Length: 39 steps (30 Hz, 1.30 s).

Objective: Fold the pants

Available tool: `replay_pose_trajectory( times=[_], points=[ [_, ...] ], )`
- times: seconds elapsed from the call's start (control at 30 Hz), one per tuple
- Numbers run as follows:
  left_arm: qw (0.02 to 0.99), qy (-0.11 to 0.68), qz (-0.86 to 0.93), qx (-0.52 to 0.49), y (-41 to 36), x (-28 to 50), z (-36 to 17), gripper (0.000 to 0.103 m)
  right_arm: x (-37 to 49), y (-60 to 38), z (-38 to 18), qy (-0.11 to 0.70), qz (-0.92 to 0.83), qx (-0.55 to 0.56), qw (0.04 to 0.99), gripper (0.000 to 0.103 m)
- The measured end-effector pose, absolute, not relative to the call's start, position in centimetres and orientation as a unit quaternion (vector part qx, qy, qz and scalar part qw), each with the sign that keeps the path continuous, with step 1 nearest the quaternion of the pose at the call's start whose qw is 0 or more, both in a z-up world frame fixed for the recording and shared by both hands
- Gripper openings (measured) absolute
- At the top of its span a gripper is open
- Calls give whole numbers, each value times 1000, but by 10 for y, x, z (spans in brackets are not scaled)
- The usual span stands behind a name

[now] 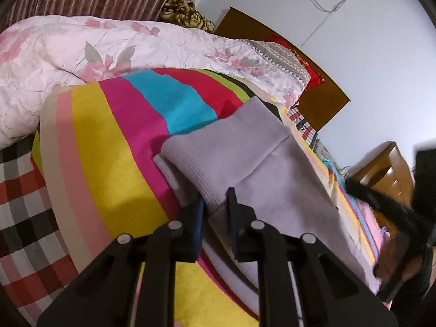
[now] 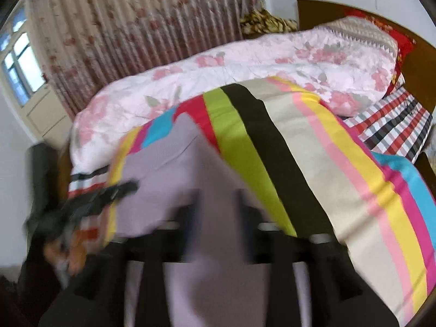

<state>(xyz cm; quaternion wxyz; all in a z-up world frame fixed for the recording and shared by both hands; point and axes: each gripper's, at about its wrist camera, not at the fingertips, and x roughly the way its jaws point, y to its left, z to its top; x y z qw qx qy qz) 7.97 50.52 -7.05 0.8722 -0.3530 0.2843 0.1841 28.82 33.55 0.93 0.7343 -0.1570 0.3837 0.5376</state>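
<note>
On the striped blanket (image 1: 109, 141), both left tongs (image 1: 216, 204) and right tongs (image 2: 218, 201) pinch the lilac pants (image 1: 245, 147).

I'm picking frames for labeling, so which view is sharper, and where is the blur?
Left wrist view: sharp, pants and left gripper crisp, edges bent by fisheye. Right wrist view: motion-blurred, worst on the right gripper and pants; the window is glary.

The setting is a home bedroom. A bed with a wooden headboard (image 2: 419, 62) carries a floral quilt (image 2: 245, 65) and striped blanket (image 2: 340, 163). A patterned curtain (image 2: 136, 27) covers the wall beside a window (image 2: 21, 65).
</note>
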Motion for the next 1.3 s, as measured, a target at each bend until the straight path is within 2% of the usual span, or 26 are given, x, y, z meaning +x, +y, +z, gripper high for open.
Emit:
replay_pose_trajectory(
  times=[0.03, 0.1, 0.17, 0.2, 0.23, 0.3, 0.37, 0.4, 0.47, 0.6, 0.67, 0.73, 0.8, 0.83, 0.87, 1.13, 1.3],
  points=[
    [872, 283, 179, -356, 506, 79, -71, 16, 276, 314, 13, 371, 541, -160, 738, 95],
    [872, 274, 164, -372, 507, 73, -70, 17, 250, 279, 18, 341, 550, -170, 743, 88],
    [872, 266, 148, -383, 507, 69, -69, 17, 218, 243, 14, 326, 537, -218, 747, 75],
    [873, 266, 141, -385, 506, 69, -69, 19, 207, 231, 12, 323, 530, -230, 749, 72],
    [872, 267, 131, -388, 505, 70, -70, 27, 193, 217, 7, 328, 531, -234, 745, 66],
    [868, 269, 121, -399, 503, 73, -73, 33, 174, 205, -1, 335, 528, -238, 743, 62],
    [864, 272, 115, -408, 501, 77, -77, 33, 160, 207, -8, 327, 525, -259, 742, 58],
    [861, 276, 112, -412, 501, 79, -79, 33, 153, 210, -11, 322, 523, -272, 741, 57],
    [859, 283, 115, -410, 499, 82, -82, 20, 138, 220, -16, 310, 521, -292, 740, 55],
    [860, 287, 114, -405, 498, 83, -84, 14, 110, 244, -31, 270, 495, -367, 740, 54],
    [861, 289, 114, -403, 497, 83, -84, 12, 100, 254, -42, 239, 457, -414, 750, 47],
    [861, 289, 116, -403, 496, 84, -84, 11, 95, 261, -52, 216, 427, -449, 755, 46],
    [860, 289, 117, -403, 496, 85, -84, 10, 93, 260, -59, 196, 406, -466, 761, 30],
    [861, 290, 117, -401, 496, 84, -84, 9, 92, 258, -62, 180, 382, -480, 768, 13],
    [863, 292, 120, -394, 495, 85, -82, 8, 93, 254, -61, 171, 377, -475, 776, 9],
    [889, 277, 150, -333, 484, 75, -47, 6, 79, 236, -18, 151, 417, -430, 786, 8],
    [866, 304, 168, -360, 491, 79, -79, 6, 73, 254, -76, 179, 422, -482, 747, 8]
  ],
)
